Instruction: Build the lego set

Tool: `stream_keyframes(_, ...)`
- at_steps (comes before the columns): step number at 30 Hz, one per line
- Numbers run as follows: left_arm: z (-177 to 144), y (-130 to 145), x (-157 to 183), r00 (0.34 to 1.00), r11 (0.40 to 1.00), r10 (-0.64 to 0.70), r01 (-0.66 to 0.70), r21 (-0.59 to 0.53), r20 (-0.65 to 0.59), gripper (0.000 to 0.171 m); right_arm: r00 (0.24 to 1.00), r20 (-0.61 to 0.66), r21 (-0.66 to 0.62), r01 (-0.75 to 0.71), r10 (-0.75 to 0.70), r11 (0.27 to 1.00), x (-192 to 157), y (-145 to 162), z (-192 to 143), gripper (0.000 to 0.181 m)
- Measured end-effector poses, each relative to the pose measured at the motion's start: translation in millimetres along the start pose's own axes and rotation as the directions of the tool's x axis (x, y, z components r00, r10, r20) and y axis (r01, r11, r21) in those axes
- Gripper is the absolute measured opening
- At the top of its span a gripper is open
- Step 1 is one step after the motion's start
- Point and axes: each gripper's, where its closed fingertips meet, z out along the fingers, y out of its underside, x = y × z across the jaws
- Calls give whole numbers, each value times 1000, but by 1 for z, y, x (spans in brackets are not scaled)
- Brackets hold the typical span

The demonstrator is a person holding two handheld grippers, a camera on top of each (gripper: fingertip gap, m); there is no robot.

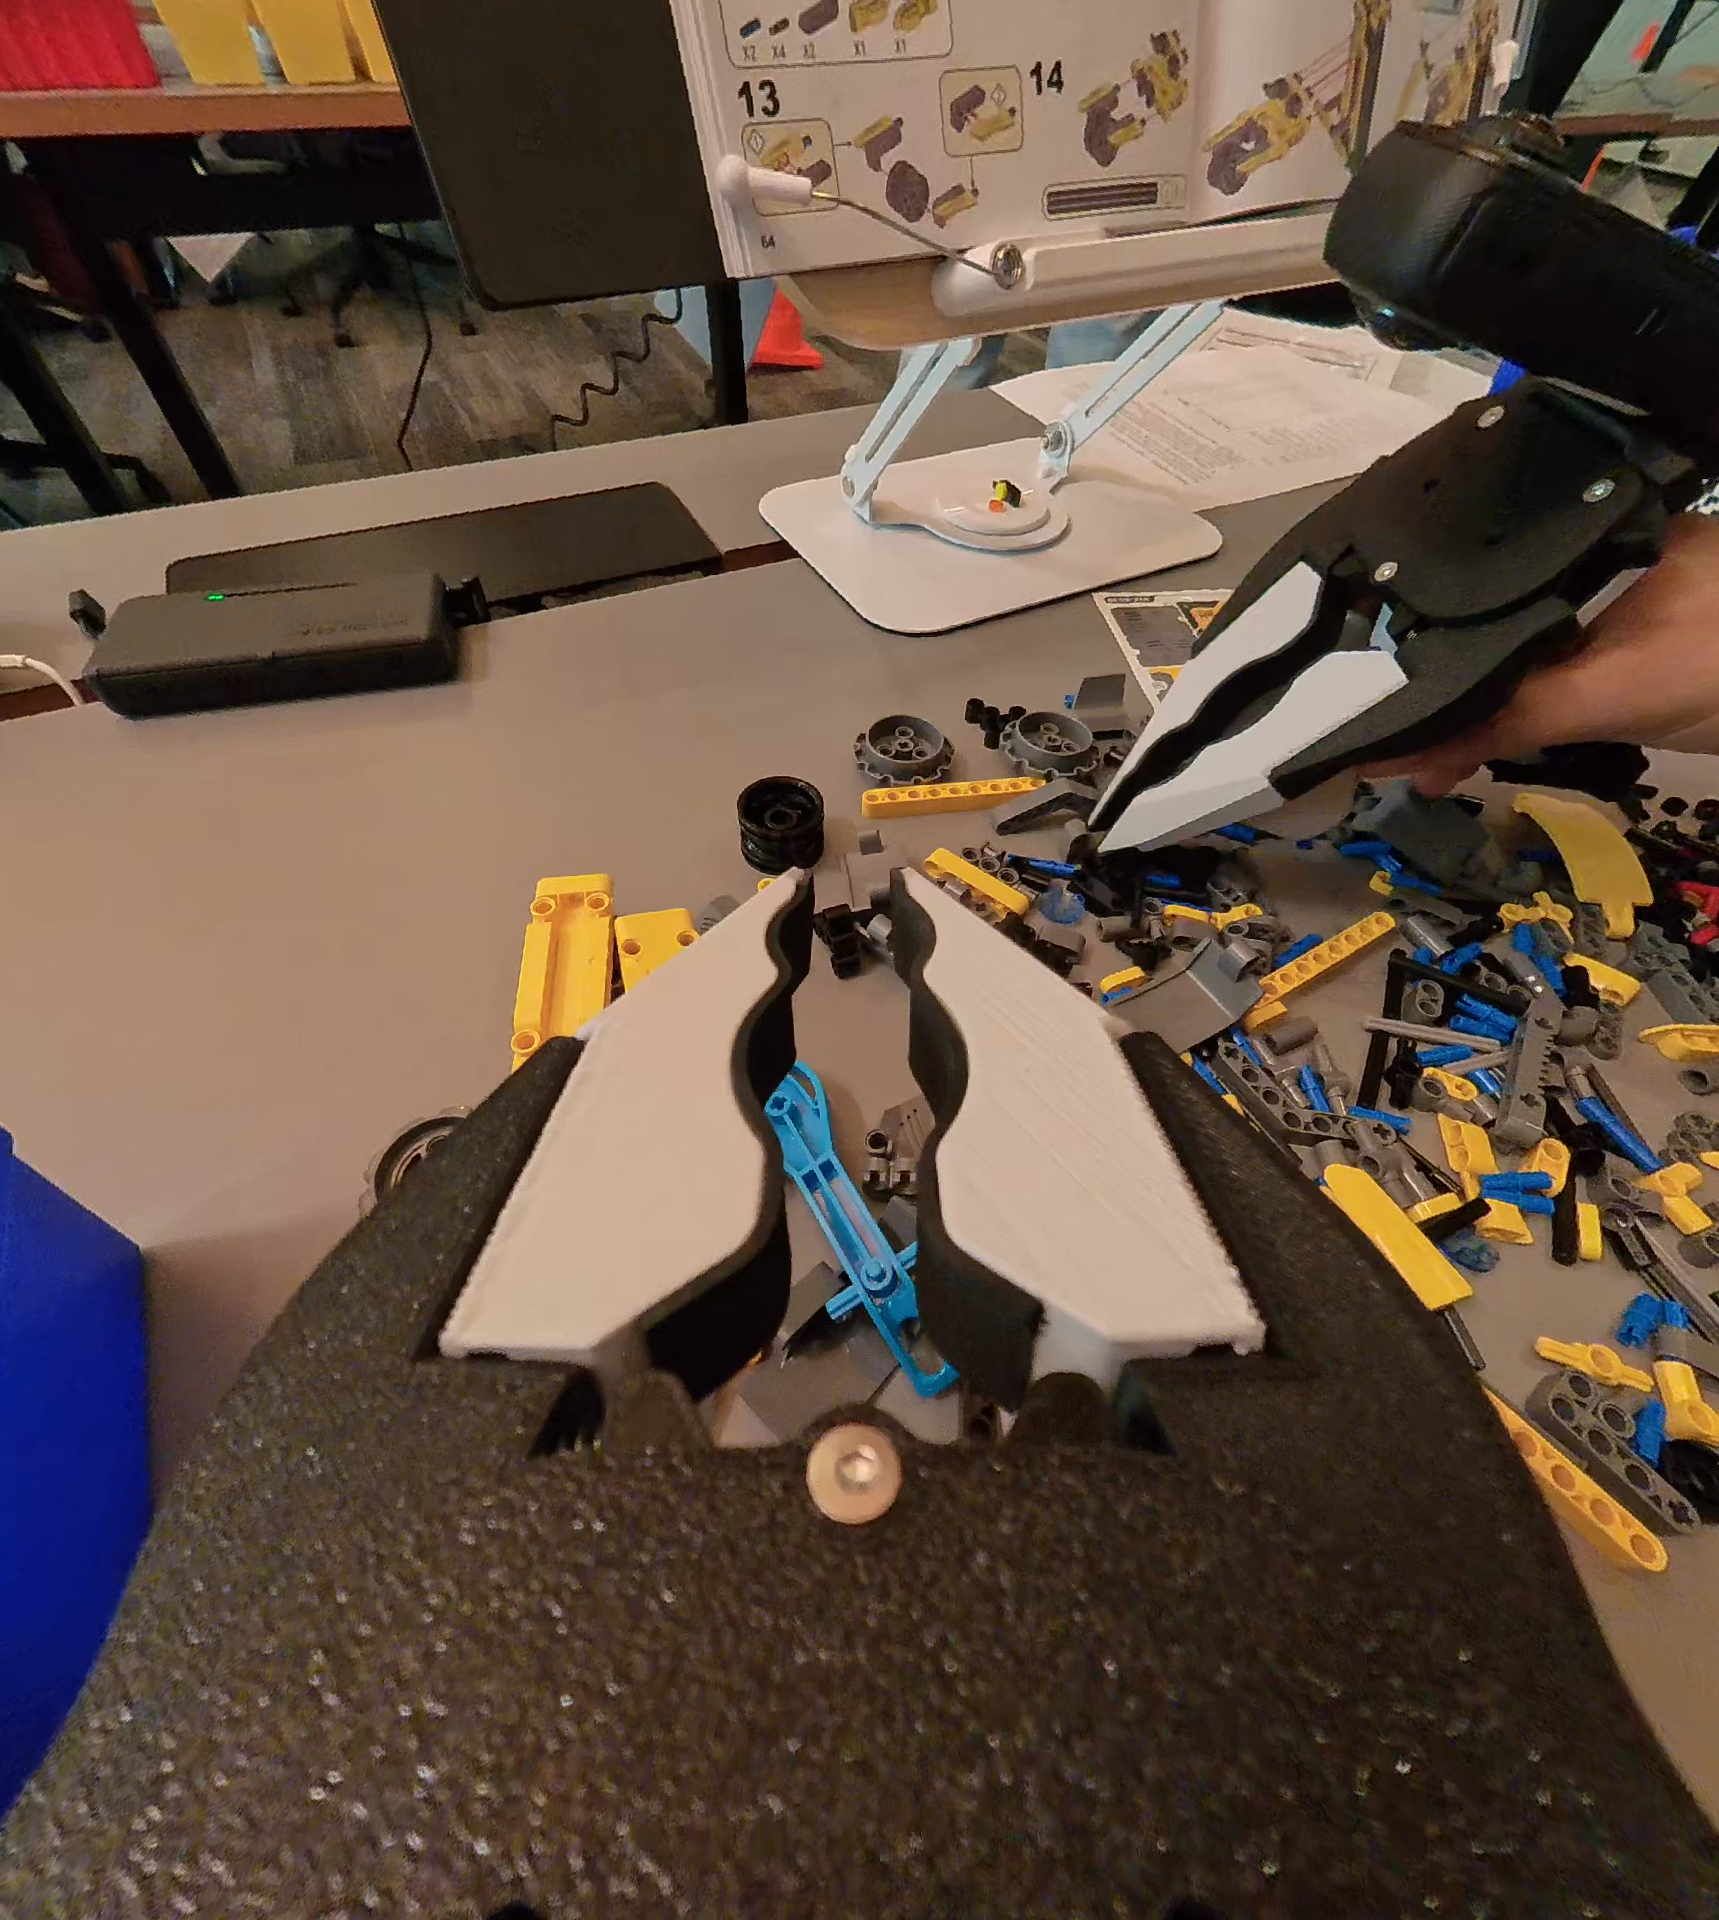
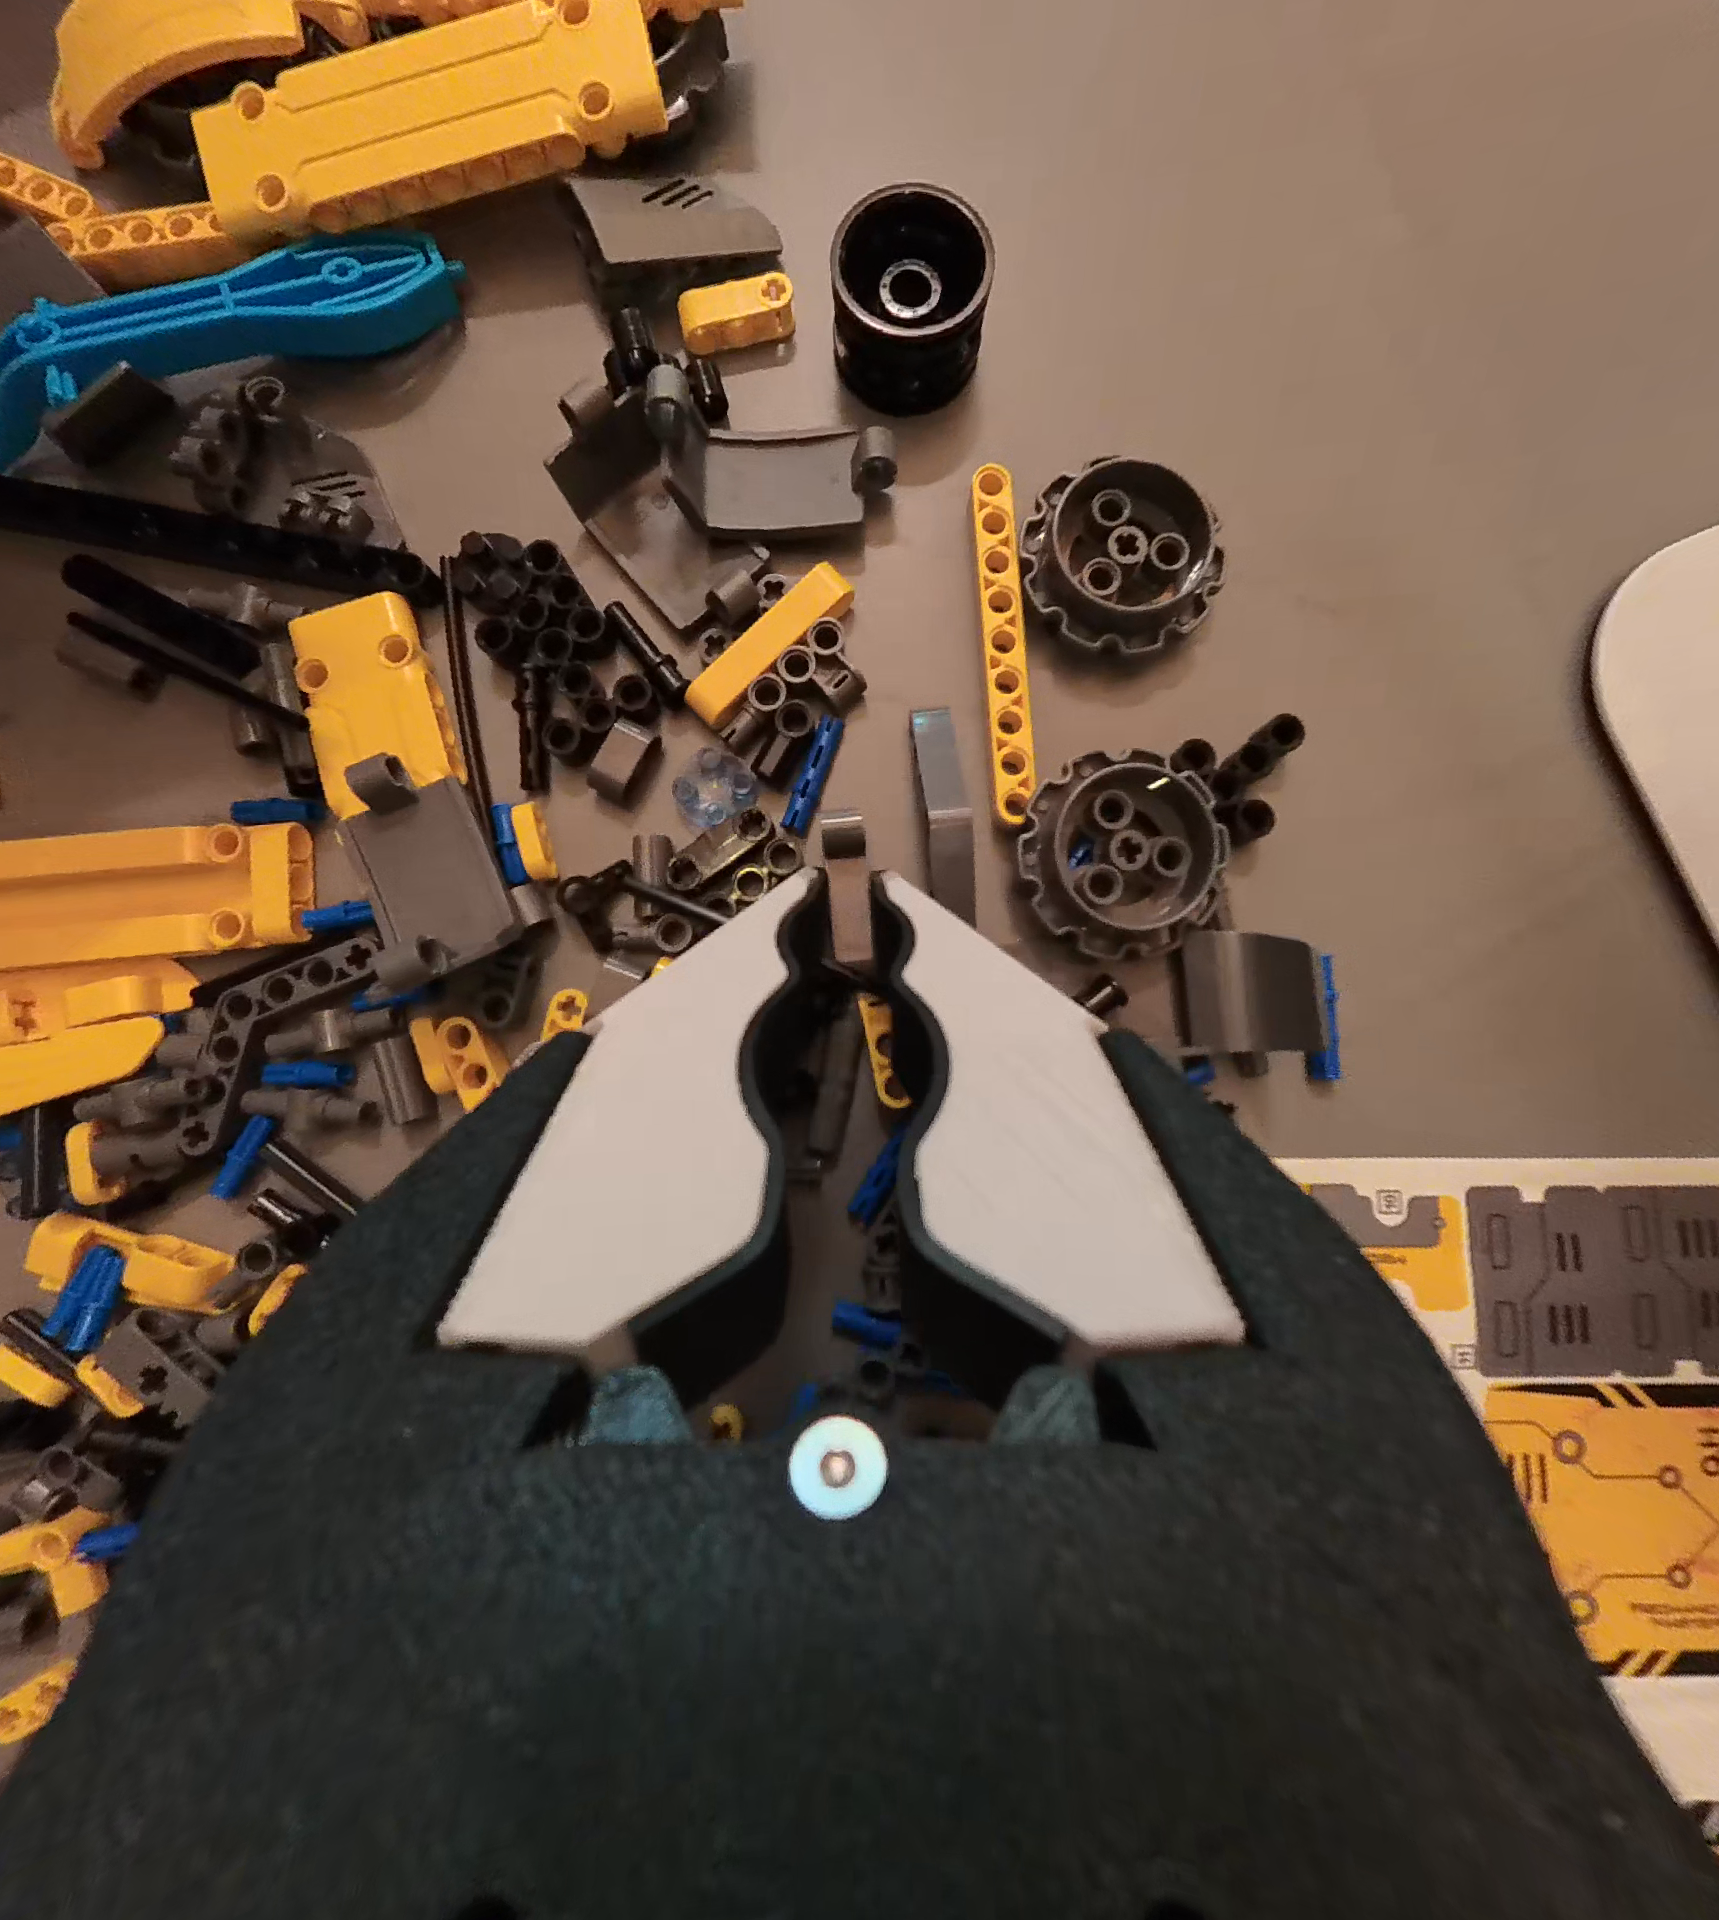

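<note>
A pile of loose yellow, grey, black and blue building-toy parts (image 1: 1354,1018) lies on the grey table (image 1: 315,883). My left gripper (image 1: 853,894) is open and empty above the pile's left edge, over small black and grey parts and a teal lever piece (image 1: 839,1195). My right gripper (image 2: 847,888) is shut on a small grey piece (image 2: 842,847) at the pile's far side. It also shows in the left wrist view (image 1: 1094,831), tips down in the pile, held by a hand (image 1: 1686,644).
A black wheel (image 1: 780,821), two grey toothed hubs (image 2: 1125,551) and a long yellow beam (image 2: 1002,644) lie near the right gripper. A sticker sheet (image 2: 1613,1403) lies to its right. A white stand (image 1: 990,551) holds an open instruction booklet (image 1: 990,104). A black power box (image 1: 273,649) sits far left. My right fingertips sit around 15 cm from my left ones.
</note>
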Motion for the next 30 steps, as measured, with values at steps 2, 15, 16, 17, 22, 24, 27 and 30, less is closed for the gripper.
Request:
stream_keyframes(2, 0, 0, 0, 1000, 1000, 3, -3, -1, 0, 14, 1000, -8, -2, 8, -8, 1000, 1, 1, -1, 8)
stream_keyframes(15, 0, 1, -1, 1000, 1000, 2, -2, -6, 2, 14, 985, 172, 199, -47, 12, 979, -97, -7, -91, 8)
stream_keyframes(16, 0, 1, -1, 1000, 1000, 2, -2, -6, 3, 14, 967, 252, 200, -80, 27, 976, -123, -3, -99, 8)
stream_keyframes(17, 0, 1, -1, 1000, 1000, 1, -1, -6, 3, 14, 948, 316, 185, -93, 31, 978, -148, 5, -106, 8)
stream_keyframes(22, 2, 4, 0, 1000, 1000, 10, -9, -21, 8, 14, 931, 364, -68, 67, -38, 995, -228, 86, -109, 8)
stream_keyframes(24, 3, 6, -1, 1000, 1000, 10, -10, -28, 10, 14, 927, 371, -179, 129, -54, 975, -245, 120, -107, 8)
stream_keyframes(27, 3, 7, -1, 1000, 1000, 8, -7, -29, 13, 14, 924, 381, -223, 122, -29, 967, -258, 141, -107, 9)
stream_keyframes(30, 4, 8, 1, 1000, 1000, 2, -2, -29, 7, 14, 918, 391, -214, 23, 64, 977, -256, 144, -114, 9)
